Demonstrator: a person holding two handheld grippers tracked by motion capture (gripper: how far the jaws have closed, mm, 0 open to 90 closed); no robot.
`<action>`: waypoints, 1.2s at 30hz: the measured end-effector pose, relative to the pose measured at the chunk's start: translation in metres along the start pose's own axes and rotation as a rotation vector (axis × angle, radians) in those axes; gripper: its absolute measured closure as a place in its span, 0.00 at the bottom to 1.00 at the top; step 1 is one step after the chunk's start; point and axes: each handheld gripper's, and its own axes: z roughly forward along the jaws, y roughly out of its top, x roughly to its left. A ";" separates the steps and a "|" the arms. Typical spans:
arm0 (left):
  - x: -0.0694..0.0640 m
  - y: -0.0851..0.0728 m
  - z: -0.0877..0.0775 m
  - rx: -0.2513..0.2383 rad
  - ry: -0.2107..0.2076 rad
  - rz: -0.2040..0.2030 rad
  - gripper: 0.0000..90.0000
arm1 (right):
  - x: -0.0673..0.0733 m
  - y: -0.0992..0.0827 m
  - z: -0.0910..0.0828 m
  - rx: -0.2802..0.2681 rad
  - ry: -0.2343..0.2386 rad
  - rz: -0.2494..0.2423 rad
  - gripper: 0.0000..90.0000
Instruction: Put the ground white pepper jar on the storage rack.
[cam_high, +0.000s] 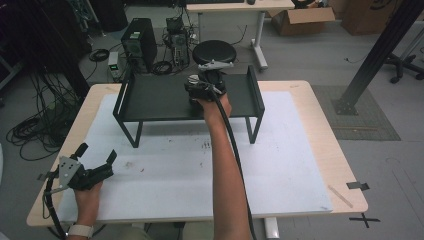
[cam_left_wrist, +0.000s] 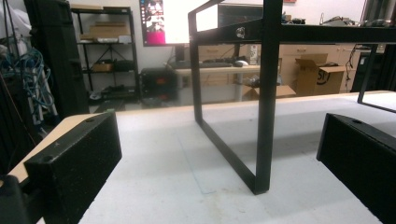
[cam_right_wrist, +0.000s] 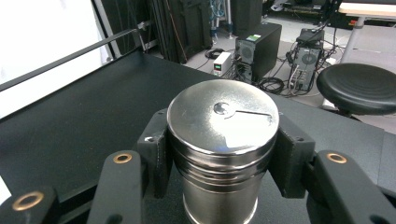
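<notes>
One steel canister (cam_right_wrist: 223, 140), base cut off

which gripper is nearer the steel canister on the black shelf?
Right. The right gripper is shut on the steel canister, which stands on the black shelf. The left gripper sits open at the table's near left corner, well short of the shelf.

Beyond the far edge of a light wooden table (cam_high: 320, 125) topped with a white mat (cam_high: 280, 170): a round black stool (cam_high: 214, 51), a black computer tower (cam_high: 138, 42) and loose cables (cam_high: 30, 132) on grey floor. Farther back, an open cardboard box (cam_high: 301, 19) beside a white desk (cam_high: 235, 7). At right, a black metal post (cam_high: 375, 55) bolted down.
</notes>
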 end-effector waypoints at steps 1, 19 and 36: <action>0.000 0.000 0.000 0.000 -0.001 0.001 0.00 | 0.000 0.000 0.000 0.001 0.002 -0.002 0.53; 0.000 0.000 0.000 0.002 -0.001 0.001 0.00 | -0.001 0.001 -0.004 -0.044 -0.039 0.015 0.21; 0.000 0.000 0.000 0.002 -0.001 0.005 0.00 | -0.003 0.005 -0.021 -0.133 -0.065 0.019 0.00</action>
